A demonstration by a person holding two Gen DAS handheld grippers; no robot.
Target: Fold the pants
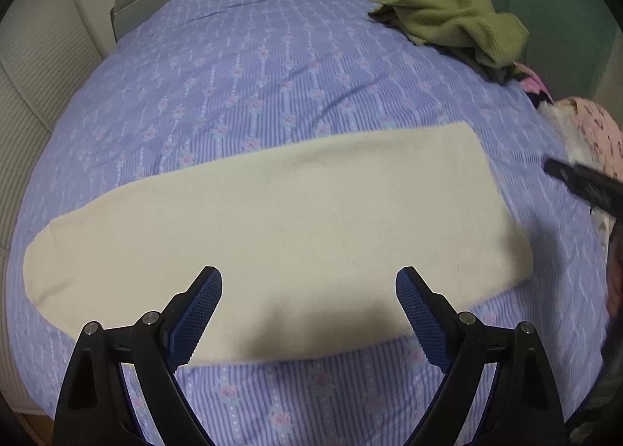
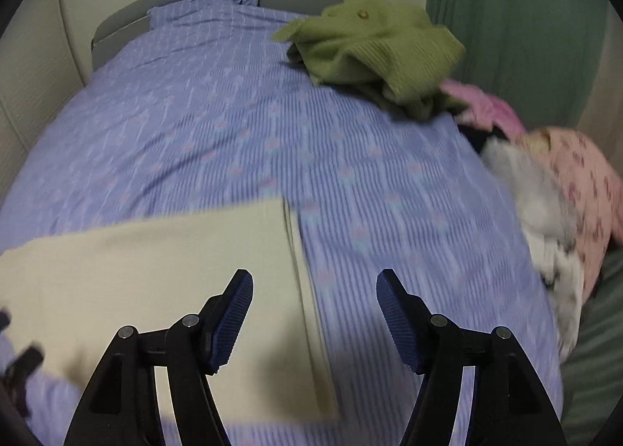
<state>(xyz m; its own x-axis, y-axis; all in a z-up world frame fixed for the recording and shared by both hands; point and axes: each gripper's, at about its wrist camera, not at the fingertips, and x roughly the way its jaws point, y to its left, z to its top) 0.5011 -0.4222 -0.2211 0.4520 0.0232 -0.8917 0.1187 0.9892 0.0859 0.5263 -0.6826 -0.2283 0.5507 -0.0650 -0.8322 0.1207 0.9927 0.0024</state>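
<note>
my left tool (image 1: 309, 282) and right tool (image 2: 314, 284) both hang released, nothing between their fingers. the cream pants (image 1: 272, 220) lie flat in a long strip across the near part of the bed (image 1: 272, 76), below both tools. a green sweater (image 1: 447, 17) sits far right.
</note>
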